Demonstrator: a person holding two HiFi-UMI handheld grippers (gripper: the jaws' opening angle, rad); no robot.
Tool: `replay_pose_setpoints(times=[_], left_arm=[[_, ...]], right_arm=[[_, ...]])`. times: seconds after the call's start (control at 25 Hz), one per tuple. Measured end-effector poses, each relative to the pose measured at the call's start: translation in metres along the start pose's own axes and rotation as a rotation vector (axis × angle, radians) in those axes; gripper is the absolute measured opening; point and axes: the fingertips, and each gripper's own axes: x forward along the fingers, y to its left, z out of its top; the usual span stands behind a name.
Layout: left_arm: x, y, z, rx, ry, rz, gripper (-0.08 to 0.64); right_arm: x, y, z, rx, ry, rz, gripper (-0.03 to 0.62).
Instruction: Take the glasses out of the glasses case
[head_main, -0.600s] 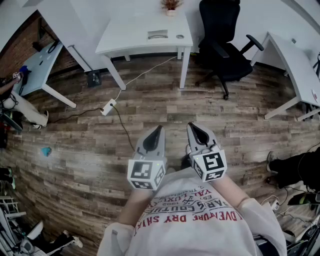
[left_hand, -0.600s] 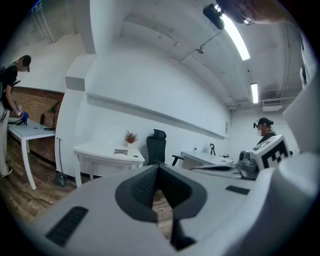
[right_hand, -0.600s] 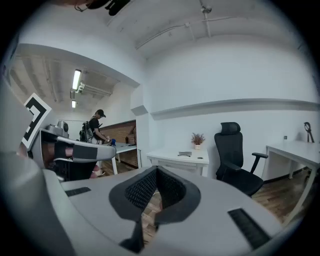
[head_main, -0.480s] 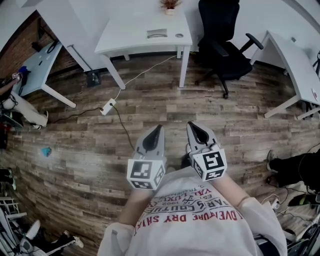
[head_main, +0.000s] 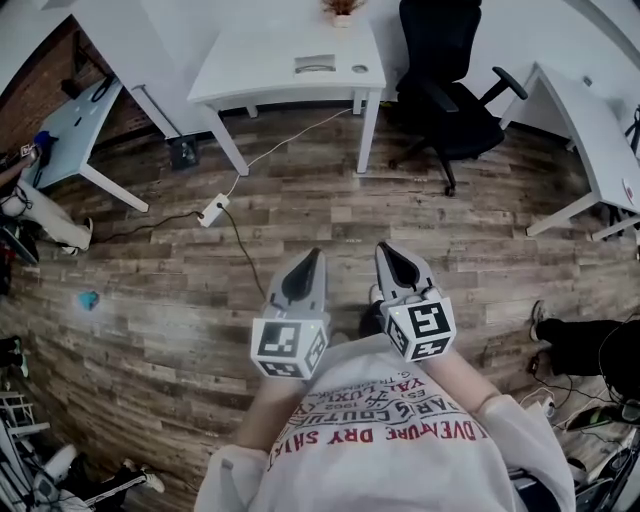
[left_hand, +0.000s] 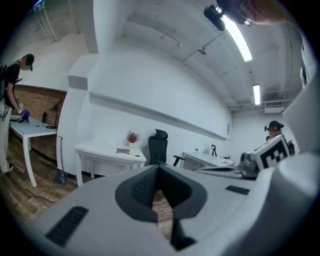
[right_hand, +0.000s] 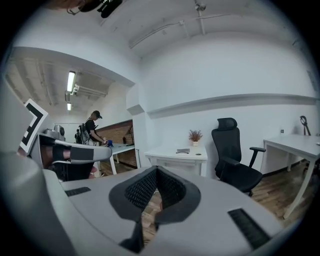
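A white desk (head_main: 250, 88) stands on the wood floor (head_main: 420, 225). On the desk are a flat grey case (head_main: 315, 66), a small round object (head_main: 360, 70) and a potted plant (head_main: 343, 8).

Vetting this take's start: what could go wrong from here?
1. A cable and power strip lie across the floor on the way to the white table: a trip risk.
2. The left gripper and right gripper are both shut and empty. They must open before reaching the flat grey item on the table, likely the case.
3. The black chair beside the table may crowd the right gripper's reach.
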Motion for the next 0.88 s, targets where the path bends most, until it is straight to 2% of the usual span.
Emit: replay_pose_setpoints(times=[0.16,0.36,0.68,0.88], left_arm=[[0.013,0.005,-0.007,-0.017,0.011,0.012,0.008],[0.045,0.020,-0.002,-0.024,0.013,0.048,0.008],[0.129,0.054,0.028,-0.013,0.027,0.151,0.008],[0.186,0.062,0.046,-0.032,0.021,0.194,0.008]], right_arm=[[0.010,-0.006,-0.008,-0.024,0.026,0.019,0.012],[0.045,-0.036,0.000,-0.012,0.029,0.027,0.012],[0.133,-0.095,0.029,0.037,0.053,0.091,0.012],[0.180,-0.136,0.048,-0.002,0.064,0.147,0.012]])
